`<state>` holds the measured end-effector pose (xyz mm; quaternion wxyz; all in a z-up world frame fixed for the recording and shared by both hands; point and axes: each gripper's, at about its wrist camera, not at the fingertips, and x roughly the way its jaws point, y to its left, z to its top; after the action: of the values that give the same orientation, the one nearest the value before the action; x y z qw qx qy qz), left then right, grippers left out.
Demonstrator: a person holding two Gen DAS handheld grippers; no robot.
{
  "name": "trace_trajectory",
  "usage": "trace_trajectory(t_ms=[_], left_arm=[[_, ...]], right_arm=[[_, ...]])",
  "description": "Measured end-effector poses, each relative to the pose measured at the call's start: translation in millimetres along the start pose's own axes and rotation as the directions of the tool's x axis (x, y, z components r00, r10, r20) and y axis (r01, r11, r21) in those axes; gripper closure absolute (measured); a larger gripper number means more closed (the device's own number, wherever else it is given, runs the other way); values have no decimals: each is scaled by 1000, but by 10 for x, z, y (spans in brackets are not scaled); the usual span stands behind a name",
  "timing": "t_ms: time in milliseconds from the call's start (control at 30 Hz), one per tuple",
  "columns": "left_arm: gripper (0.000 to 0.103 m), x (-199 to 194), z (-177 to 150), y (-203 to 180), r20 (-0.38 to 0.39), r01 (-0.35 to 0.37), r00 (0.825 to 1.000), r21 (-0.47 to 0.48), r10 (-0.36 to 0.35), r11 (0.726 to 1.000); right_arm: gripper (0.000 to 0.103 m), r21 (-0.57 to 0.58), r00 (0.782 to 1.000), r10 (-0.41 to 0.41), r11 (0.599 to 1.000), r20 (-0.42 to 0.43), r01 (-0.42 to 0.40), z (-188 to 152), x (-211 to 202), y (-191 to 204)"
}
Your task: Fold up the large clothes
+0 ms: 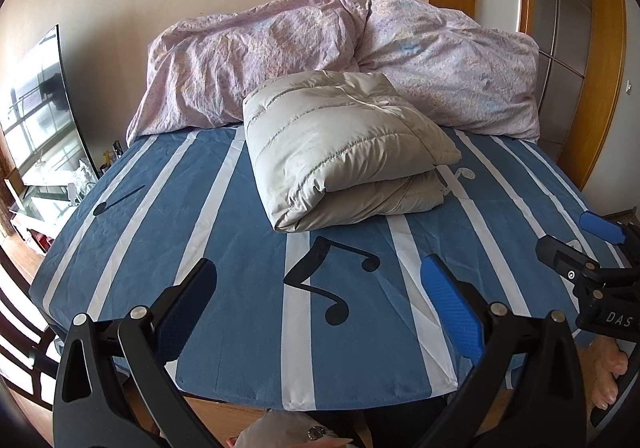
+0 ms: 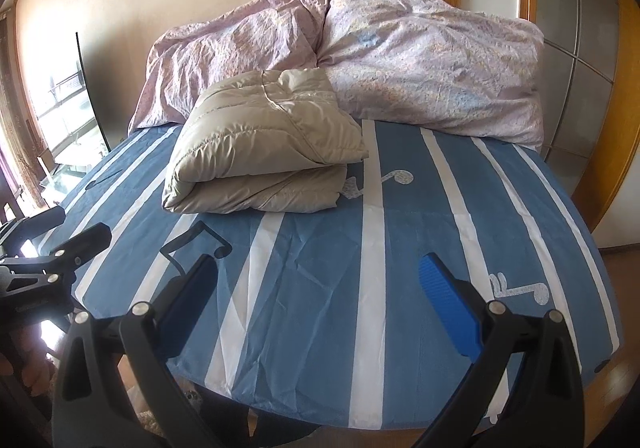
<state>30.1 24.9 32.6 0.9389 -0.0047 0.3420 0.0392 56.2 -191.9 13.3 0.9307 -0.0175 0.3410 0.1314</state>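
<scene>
On the blue-and-white striped bedsheet (image 1: 256, 288), the folded grey quilted down jacket (image 1: 340, 151) lay finished; left gripper (image 1: 320, 304) and right gripper (image 2: 320, 304) hung released, best withdrawn without brushing it.

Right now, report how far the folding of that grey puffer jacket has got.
Done: the grey puffer jacket lies doubled over in a compact bundle on the striped sheet, its far edge against the pink duvet. In hand: nothing; the left tongs and right tongs are open and empty, well short of it. Left: no unfolded garment shows on the bed.
</scene>
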Motion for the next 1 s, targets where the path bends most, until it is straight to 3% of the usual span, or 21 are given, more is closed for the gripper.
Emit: trace_trajectory(t_ms=[1000], left_arm=[[1, -13, -21, -21, -4, 11, 1000, 8, -11, 1000]], right_arm=[[2, 11, 999, -16, 1000, -32, 17, -86, 79, -2]])
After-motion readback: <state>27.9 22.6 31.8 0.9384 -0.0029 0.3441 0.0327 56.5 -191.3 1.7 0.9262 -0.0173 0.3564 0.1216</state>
